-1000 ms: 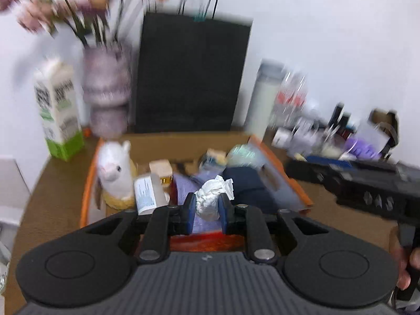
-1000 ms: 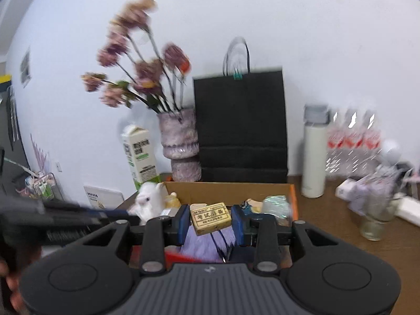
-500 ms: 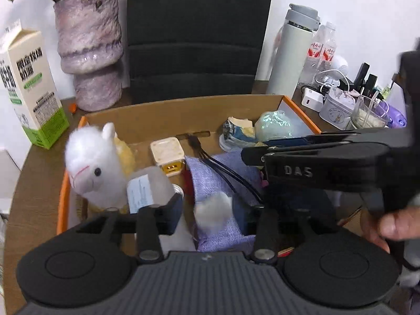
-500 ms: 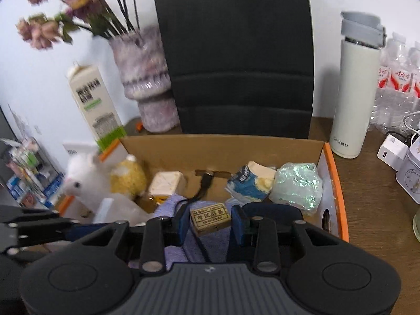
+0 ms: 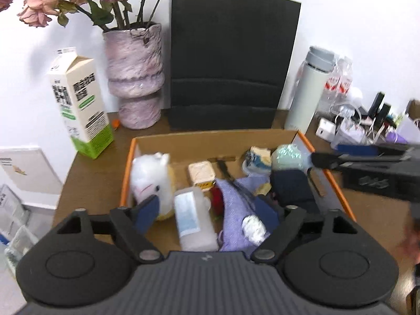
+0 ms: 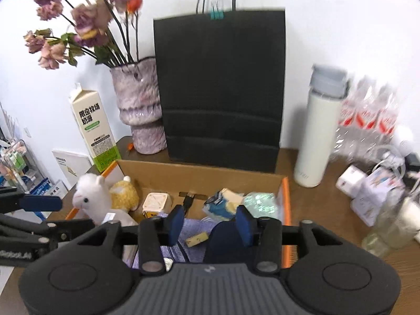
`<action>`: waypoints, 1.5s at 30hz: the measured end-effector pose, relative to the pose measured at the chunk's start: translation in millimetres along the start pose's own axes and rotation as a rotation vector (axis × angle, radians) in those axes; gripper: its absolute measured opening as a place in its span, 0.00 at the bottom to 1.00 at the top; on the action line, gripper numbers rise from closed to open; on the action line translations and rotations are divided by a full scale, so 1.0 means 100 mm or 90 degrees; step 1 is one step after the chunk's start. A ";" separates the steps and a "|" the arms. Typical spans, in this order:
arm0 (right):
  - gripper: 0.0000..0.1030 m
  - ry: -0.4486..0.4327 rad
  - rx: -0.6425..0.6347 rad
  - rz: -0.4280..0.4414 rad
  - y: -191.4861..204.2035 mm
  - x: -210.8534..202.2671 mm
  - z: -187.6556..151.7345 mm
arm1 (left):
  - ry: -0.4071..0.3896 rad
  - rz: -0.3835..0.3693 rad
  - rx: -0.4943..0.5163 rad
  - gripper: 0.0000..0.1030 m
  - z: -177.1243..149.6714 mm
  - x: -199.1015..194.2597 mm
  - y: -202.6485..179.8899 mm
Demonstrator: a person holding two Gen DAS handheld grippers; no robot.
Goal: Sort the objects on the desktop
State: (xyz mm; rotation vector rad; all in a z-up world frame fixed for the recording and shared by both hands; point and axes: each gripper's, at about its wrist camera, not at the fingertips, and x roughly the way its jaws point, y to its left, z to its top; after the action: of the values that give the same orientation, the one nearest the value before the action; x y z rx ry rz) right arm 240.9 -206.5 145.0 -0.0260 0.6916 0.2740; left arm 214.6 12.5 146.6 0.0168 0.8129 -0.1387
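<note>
Hovered over the cardboard box (image 5: 210,137) with left tongs (image 5: 207,214) and right tongs (image 6: 208,221) both spread wide, gripping nothing. Lay on purple cloth (image 5: 233,204) inside: crumpled tissue (image 5: 253,227), small eraser (image 6: 196,239).

The left gripper (image 5: 207,214) is held wide open over a cardboard box (image 5: 210,139). Nothing is held between its blue pads (image 5: 147,212). A white toy llama (image 5: 149,181), a clear bottle (image 5: 193,220), a purple cloth (image 5: 236,204) and a white paper ball (image 5: 253,227) are seen in the box. The paper ball is lying on the purple cloth. Behind the box, a milk carton (image 5: 78,105), a pink vase (image 5: 135,76) and a black bag (image 5: 231,63) are seen standing. The right gripper (image 5: 367,168) is seen at the right side.
</note>
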 end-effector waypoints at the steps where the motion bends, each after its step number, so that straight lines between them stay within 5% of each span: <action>1: 0.56 0.000 -0.007 -0.008 0.02 -0.07 0.02 | 0.010 0.009 -0.002 0.81 0.00 -0.02 0.02; 3: 0.67 0.012 -0.028 -0.031 0.09 -0.21 0.03 | 0.030 0.036 -0.030 0.82 -0.01 -0.06 0.07; 7: 0.69 0.015 -0.030 -0.050 0.14 -0.46 -0.01 | 0.033 0.069 -0.084 0.92 -0.12 -0.23 0.16; 11: 0.75 -0.008 -0.012 -0.038 0.18 -0.64 -0.22 | 0.002 0.090 -0.063 0.94 -0.31 -0.44 0.06; 17: 0.78 -0.041 0.015 -0.010 0.31 -0.80 -0.87 | -0.089 0.085 -0.062 0.98 -0.94 -0.70 -0.09; 31: 0.80 -0.024 -0.016 0.012 0.59 -1.21 -2.45 | -0.094 0.066 -0.060 1.00 -2.44 -0.88 -0.29; 45: 0.84 -0.018 0.006 -0.032 0.64 -1.23 -2.81 | -0.065 0.065 -0.061 1.00 -2.79 -0.70 -0.31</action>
State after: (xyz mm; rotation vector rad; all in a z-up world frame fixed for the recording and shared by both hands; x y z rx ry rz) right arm -42.0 -206.4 9.9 -0.0302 0.6635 0.2218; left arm -38.3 9.1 6.5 -0.0383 0.7150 -0.0041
